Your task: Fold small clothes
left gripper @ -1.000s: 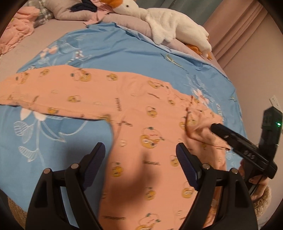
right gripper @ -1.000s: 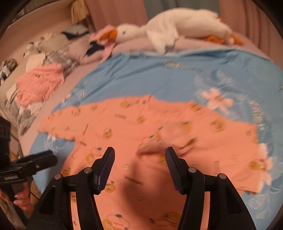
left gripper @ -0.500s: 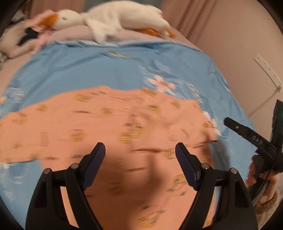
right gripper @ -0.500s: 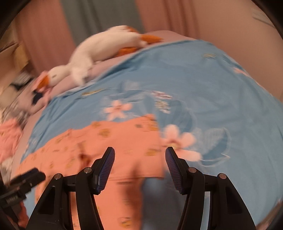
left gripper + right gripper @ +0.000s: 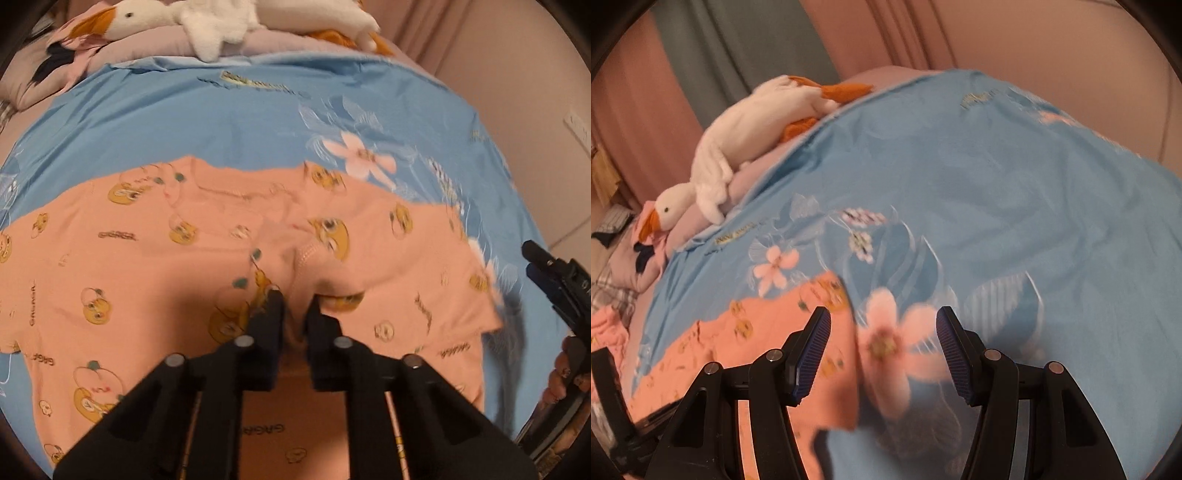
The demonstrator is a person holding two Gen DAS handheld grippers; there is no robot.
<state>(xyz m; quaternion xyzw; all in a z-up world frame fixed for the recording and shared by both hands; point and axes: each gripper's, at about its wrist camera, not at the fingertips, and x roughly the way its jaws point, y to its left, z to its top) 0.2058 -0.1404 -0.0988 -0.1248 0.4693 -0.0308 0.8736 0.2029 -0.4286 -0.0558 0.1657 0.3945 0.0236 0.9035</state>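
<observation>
The peach-pink shirt (image 5: 155,258), printed with little yellow ducks, lies spread flat across the blue flowered bedspread (image 5: 221,122) on the bed, its neckline turned toward the far side and one sleeve reaching out toward the right edge. The left tongs (image 5: 294,306) have come down near the middle of the shirt, just below the collar, and their jaws are pinched together on a small ridge of the pink cloth that bunches up between the tips. The right tongs (image 5: 882,350) hang over the end of the sleeve, jaws at a middling gap with nothing between them; the left finger (image 5: 809,354) sits above the pink fabric while the right one is over a large pink flower printed on the bedspread. In the left wrist view the right tongs show at the right edge, with the fingers of a hand (image 5: 565,373) wrapped round the handle. Beyond the bedspread a white plush goose (image 5: 221,22) with an orange beak lies stretched along a mauve pillow, and pink curtains hang behind it.
</observation>
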